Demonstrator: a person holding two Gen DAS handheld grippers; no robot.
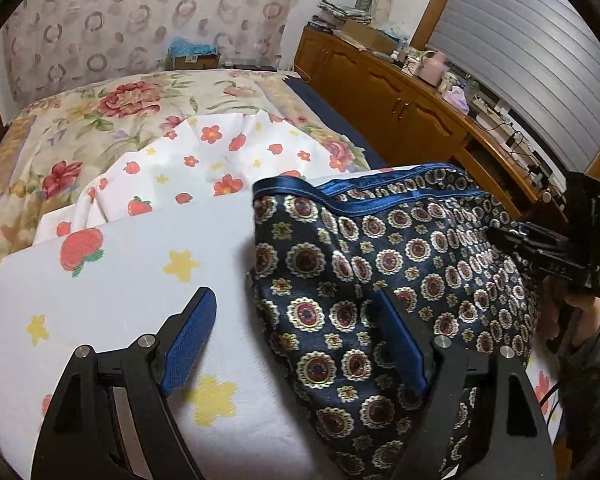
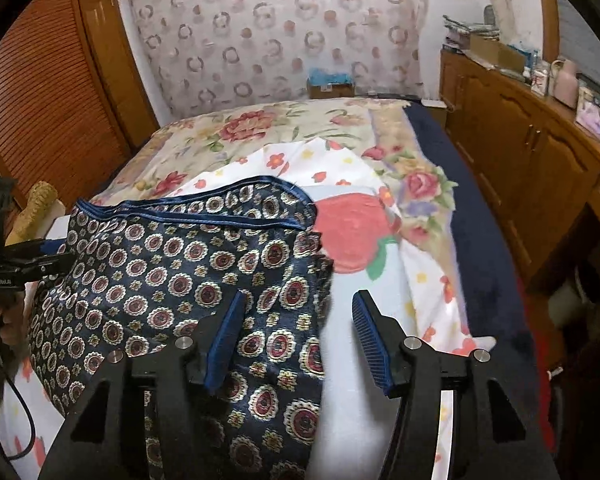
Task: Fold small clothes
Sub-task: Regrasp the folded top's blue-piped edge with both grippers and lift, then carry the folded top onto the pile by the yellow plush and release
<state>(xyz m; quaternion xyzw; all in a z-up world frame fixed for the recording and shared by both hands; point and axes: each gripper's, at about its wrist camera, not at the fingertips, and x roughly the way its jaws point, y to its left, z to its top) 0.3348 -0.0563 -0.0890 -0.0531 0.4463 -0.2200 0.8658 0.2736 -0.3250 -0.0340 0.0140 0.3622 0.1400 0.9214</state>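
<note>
— What is nearest to you?

— My left gripper (image 1: pixel 296 332), jaws released and spread wide. One blue pad hangs over the white strawberry sheet (image 1: pixel 132 280), the other over the left edge of the patterned shorts (image 1: pixel 380 280). Nothing is between them that I grip.

— And your other hand?

— My right gripper (image 2: pixel 298 336) is the same: jaws released, wide apart. Its left pad sits above the right edge of the patterned shorts (image 2: pixel 172 276), its right pad above bare sheet (image 2: pixel 432 280). I cannot tell whether either pad touches the cloth.

— Where do the shorts lie?

— On the white sheet, at the near end of the bed (image 1: pixel 100 120), between my two grippers. They are dark blue with round red and cream medallions. The shiny blue waistband runs along their far edge, a little rumpled and gaping. From my left camera I see my right gripper (image 1: pixel 548 248) at the shorts' right side; from my right camera the left gripper (image 2: pixel 24 264) shows at their left side.

— What is beyond them?

— The sheet, printed with strawberries, small flowers and yellow stars, bunches into folds farther up the bed. Past it lies a cream floral bedspread (image 2: pixel 284 128), with a dark blue blanket (image 2: pixel 484 248) along the bed's right edge. A wooden cabinet (image 2: pixel 532 152) stands beside that edge, cluttered on top. At the bed's far end is a cardboard box (image 2: pixel 330 88) against a circle-patterned curtain (image 2: pixel 276 32).
</note>
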